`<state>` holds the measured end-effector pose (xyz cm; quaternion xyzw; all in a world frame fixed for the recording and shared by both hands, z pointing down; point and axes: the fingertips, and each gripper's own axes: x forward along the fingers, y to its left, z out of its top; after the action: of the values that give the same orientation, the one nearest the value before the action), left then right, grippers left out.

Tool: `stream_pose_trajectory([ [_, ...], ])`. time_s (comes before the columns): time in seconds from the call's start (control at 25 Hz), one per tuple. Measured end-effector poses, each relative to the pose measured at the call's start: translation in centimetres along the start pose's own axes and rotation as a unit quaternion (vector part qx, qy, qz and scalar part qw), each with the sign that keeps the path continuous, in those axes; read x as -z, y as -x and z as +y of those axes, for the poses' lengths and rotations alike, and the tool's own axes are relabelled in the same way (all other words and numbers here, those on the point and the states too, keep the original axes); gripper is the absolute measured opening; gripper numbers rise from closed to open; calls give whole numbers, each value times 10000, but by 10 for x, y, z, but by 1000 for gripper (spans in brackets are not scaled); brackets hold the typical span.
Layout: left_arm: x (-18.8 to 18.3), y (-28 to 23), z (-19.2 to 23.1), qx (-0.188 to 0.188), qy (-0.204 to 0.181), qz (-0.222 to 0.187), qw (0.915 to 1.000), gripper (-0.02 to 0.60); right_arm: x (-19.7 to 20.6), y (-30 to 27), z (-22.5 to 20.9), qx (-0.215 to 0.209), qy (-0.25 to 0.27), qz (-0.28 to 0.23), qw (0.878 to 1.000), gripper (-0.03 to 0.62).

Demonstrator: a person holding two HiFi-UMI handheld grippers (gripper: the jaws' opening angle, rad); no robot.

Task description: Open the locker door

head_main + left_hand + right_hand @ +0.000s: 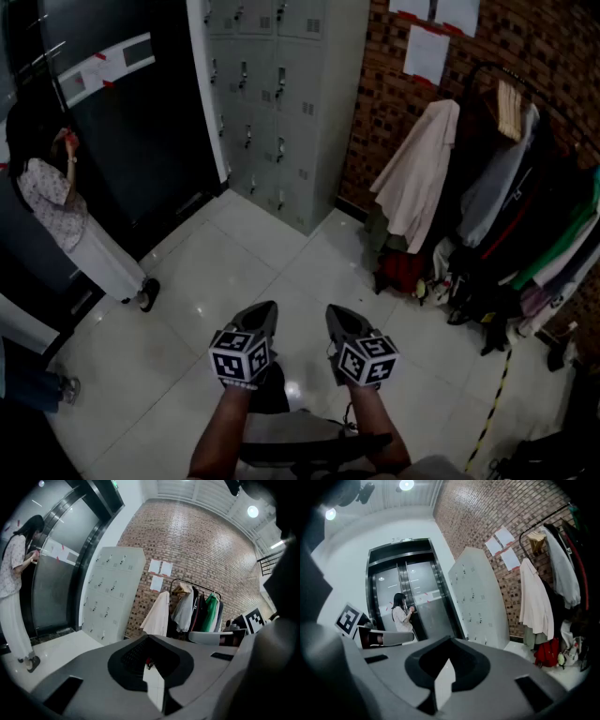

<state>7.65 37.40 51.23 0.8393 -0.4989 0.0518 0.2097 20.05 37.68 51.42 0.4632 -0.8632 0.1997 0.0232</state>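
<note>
Head view, lockers (281,103): I see the grey bank upright against the brick wall (534,56), far ahead of me, with every door I can make out shut.
Head view, left gripper (267,307): low over the pale tiled floor (216,262), pointing towards the lockers, well apart from them.
Head view, right gripper (335,311): just beside the left one, pointing the same way.
Head view, person (66,211): standing at the dark lift doors (131,112), left of the lockers.
Head view, clothes rail (506,187): full of coats, to the right.
Left gripper view, fingers: tips closed together, nothing between them; lockers ahead to the left.
Right gripper view, fingers: pressed together, holding nothing; lockers ahead, right of the lift doors.
</note>
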Motion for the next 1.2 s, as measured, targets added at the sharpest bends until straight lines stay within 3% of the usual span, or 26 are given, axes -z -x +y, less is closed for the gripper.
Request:
stream_pose_trajectory([
  [0.32, -38, -75, 40, 298, 4, -57, 9995, -2, -20, -51, -45, 387, -37, -115, 9992, 3],
  [0.6, -97, -153, 100, 442, 19, -108, 9990, -2, -63, -145, -82, 573, -8, -120, 9983, 5],
  [0.88, -158, -199, 188, 305, -90, -141, 9994, -2, -111, -270, -74, 373, 85, -183, 9991, 5],
  [1.2, -190, -227, 262, 291, -83, -79, 9995, -2, -128, -367, -58, 245, 81, -113, 9996, 5],
])
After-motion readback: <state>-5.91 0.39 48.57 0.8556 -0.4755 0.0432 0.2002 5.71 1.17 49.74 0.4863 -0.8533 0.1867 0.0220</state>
